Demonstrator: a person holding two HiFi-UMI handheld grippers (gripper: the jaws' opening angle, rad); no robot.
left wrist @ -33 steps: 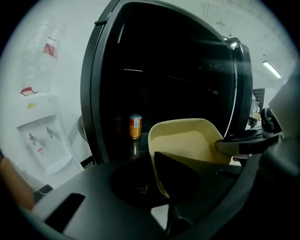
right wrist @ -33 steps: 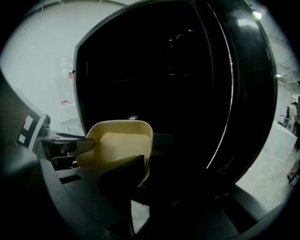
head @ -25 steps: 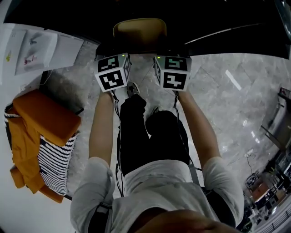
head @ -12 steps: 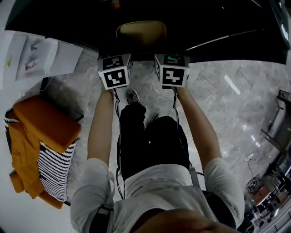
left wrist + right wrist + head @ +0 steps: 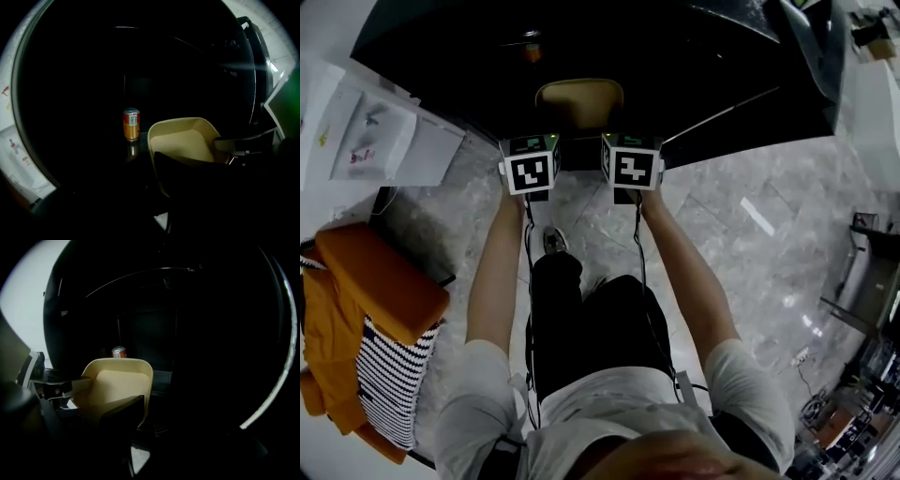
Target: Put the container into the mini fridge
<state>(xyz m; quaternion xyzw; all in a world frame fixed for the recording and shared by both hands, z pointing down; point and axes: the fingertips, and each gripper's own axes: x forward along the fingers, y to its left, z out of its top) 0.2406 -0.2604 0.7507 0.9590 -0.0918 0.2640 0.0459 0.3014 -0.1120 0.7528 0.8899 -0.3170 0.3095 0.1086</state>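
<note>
A beige plastic container [image 5: 579, 101] hangs at the mouth of the dark mini fridge [image 5: 609, 47], held by opposite rims. My left gripper [image 5: 546, 141] is shut on its left rim and my right gripper [image 5: 617, 139] on its right rim. In the left gripper view the container [image 5: 187, 143] fills the lower middle, with my left gripper [image 5: 161, 161] dark over its near rim. The right gripper view shows the container [image 5: 119, 380] with my right gripper [image 5: 138, 404] clamped on its edge. Its inside looks empty.
An orange drink can [image 5: 131, 124] stands inside the fridge, beyond the container to the left. The fridge door [image 5: 260, 79] stands open at the right. On the floor at the left lie an orange jacket on striped cloth [image 5: 380, 309] and white sheets [image 5: 380, 131].
Both grippers and the container have moved forward, further into the dark fridge opening. More of the fridge and its open door now show at the top of the head view.
</note>
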